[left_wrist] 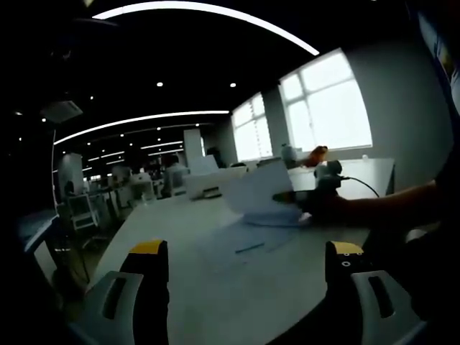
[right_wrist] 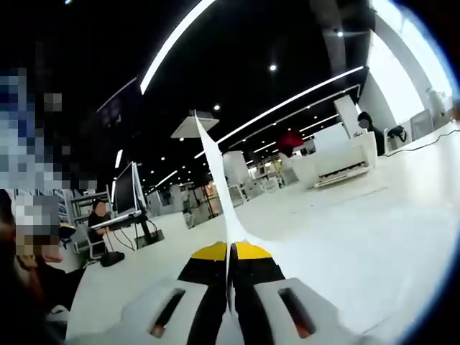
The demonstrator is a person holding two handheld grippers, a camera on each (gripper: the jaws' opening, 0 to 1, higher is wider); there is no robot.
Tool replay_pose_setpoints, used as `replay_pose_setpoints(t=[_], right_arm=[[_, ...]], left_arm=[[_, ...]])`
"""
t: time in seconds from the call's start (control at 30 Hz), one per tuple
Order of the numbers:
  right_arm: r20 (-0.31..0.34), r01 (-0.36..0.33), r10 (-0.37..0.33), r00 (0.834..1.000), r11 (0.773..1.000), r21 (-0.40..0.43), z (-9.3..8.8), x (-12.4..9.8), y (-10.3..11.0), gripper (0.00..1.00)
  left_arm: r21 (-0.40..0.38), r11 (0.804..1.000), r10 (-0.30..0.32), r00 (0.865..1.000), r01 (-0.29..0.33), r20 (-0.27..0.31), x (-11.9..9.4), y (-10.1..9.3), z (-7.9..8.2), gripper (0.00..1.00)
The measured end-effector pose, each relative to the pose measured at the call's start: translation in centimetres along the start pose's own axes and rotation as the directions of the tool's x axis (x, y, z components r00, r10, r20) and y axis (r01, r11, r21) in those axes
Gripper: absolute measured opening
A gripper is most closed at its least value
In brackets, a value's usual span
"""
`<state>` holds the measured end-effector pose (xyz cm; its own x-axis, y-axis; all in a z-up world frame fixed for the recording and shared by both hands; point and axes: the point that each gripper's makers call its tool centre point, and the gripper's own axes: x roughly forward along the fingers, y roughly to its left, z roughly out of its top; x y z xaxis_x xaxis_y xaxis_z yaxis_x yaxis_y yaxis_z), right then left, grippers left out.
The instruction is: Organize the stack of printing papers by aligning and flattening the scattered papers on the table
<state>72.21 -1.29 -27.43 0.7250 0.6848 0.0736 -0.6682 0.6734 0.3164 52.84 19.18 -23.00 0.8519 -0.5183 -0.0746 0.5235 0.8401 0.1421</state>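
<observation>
Your right tongs [right_wrist: 231, 251] pinch a sheet [right_wrist: 215, 172] edge-on above the tabletop [right_wrist: 374, 230]; your left tongs [left_wrist: 248, 251] stand spread. A printer [right_wrist: 338, 162] sits beyond.

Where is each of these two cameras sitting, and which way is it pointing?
Left gripper view: rides on the open left gripper, looking across the white table at the right gripper holding a white paper sheet; a dark sleeve shows.
Right gripper view: rides on the right gripper, shut on that sheet seen edge-on, facing the office.
Shared: table, sheet, white printer.
</observation>
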Motion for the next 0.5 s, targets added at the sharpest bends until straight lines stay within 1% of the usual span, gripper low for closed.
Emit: replay_pose_setpoints(t=[0.2,0.27,0.5], right_arm=[[0.011,-0.01,0.009,1.0,1.0,0.015,0.2,-0.1,0.1,0.0],[0.015,-0.025,0.025,1.0,1.0,0.015,0.4,-0.2,0.4,0.0],[0.057,-0.05,0.047,0.997,0.998,0.049,1.4,-0.5,0.7,0.0]], left_arm=[[-0.001,1.0,0.0,1.0,0.0,0.0,0.0,0.0,0.0,0.93],[-0.001,1.0,0.001,1.0,-0.001,0.0,0.0,0.1,0.0,0.93],[-0.004,1.0,0.005,1.0,-0.005,-0.005,0.1,0.3,-0.2,0.93]])
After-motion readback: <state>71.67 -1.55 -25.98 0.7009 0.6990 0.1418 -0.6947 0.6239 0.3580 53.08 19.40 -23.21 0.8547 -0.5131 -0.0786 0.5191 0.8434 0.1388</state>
